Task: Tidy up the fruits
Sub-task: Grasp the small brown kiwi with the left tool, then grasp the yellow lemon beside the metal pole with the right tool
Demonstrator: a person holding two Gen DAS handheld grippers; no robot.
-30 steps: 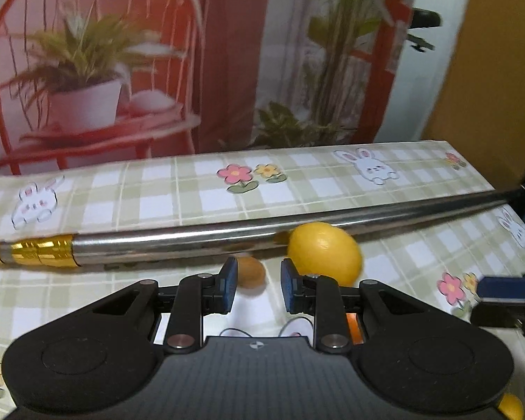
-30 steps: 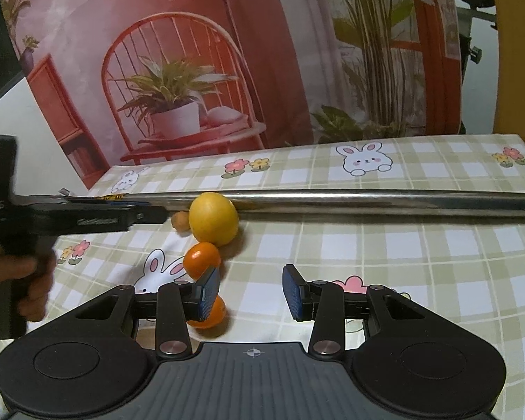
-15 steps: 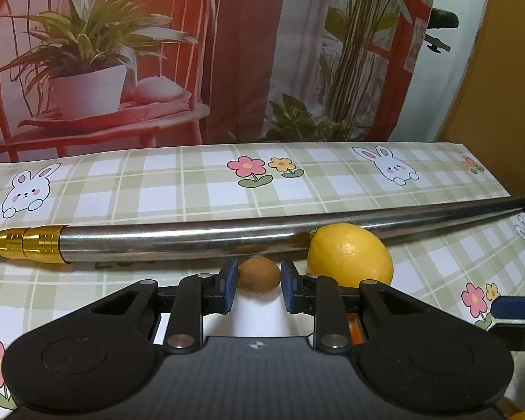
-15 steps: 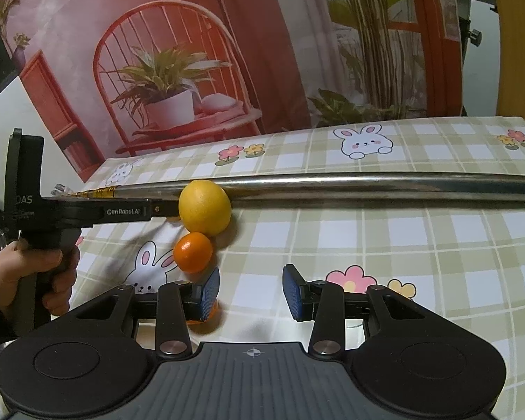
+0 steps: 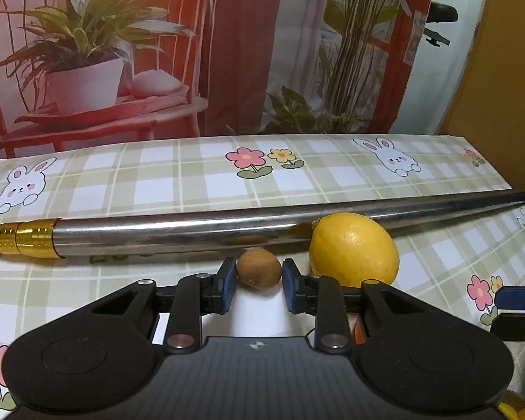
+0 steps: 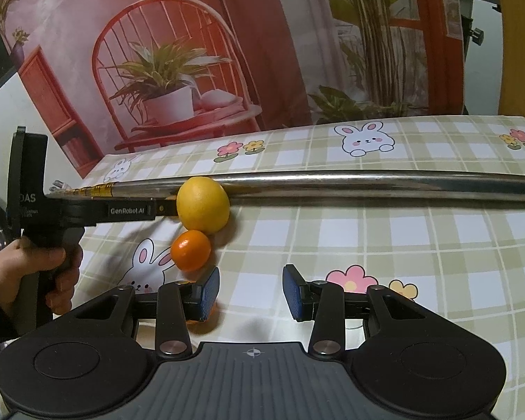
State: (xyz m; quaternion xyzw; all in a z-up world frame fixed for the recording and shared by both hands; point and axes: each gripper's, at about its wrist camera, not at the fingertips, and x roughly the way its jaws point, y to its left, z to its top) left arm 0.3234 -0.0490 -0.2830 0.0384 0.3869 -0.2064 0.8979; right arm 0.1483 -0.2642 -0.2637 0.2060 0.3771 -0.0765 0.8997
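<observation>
My left gripper (image 5: 255,277) is closing its blue pads (image 5: 227,281) around a small brown kiwi (image 5: 259,272); the kiwi is filling the gap and both pads are sitting against its sides, though I cannot tell whether it is lifted off the cloth. My right gripper (image 6: 251,292) is hovering with its fingers (image 6: 209,290) spread wide and nothing between them.

Going left to right in the left view, a long steel pole (image 5: 192,232) with a gold collar (image 5: 22,243) is lying across the table just behind the kiwi, blocking the way forward. A lemon (image 5: 354,249) is resting against that pole, just beside my right-hand pad. In the right view, my left hand (image 6: 35,269) is gripping the black handle at the edge, then the lemon (image 6: 203,204) is touching the pole (image 6: 367,183), and a small orange (image 6: 190,250) is sitting just in front of the lemon. Another orange fruit (image 6: 208,313) is peeking out from behind my finger.

The table is wearing a green checked cloth (image 5: 178,182) printed with rabbits and flowers. Behind it a backdrop (image 6: 178,70) is showing a red chair and potted plants.
</observation>
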